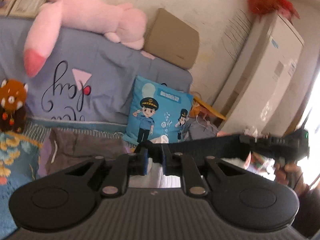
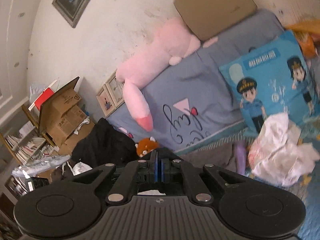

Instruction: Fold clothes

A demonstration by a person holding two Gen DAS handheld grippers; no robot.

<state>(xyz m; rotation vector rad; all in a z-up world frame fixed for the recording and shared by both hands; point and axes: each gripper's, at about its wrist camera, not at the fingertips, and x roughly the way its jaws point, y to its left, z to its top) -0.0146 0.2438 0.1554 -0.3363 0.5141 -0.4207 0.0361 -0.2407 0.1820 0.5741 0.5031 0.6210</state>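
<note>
My left gripper (image 1: 155, 153) is shut on the edge of a black garment (image 1: 200, 145), which stretches taut to the right toward my right gripper (image 1: 260, 140), blurred at the far right of the left wrist view. In the right wrist view my right gripper (image 2: 159, 161) is shut, its blue pads pressed together on the same black garment (image 2: 166, 152), of which only a small dark fold shows at the fingertips. Both grippers are held up above the bed. A grey-brown garment (image 1: 84, 144) lies flat on the bed below. A crumpled white garment (image 2: 280, 152) lies at the right.
A grey-blue quilt (image 1: 100, 70) with script lettering is piled against the wall with a pink plush toy (image 1: 80, 16), a tan cushion (image 1: 172, 40) and a blue cartoon pillow (image 1: 160, 110). A small brown plush (image 1: 12, 100) sits left. Cardboard boxes (image 2: 62, 112) and a dark clothes heap (image 2: 106, 142) stand beside the bed.
</note>
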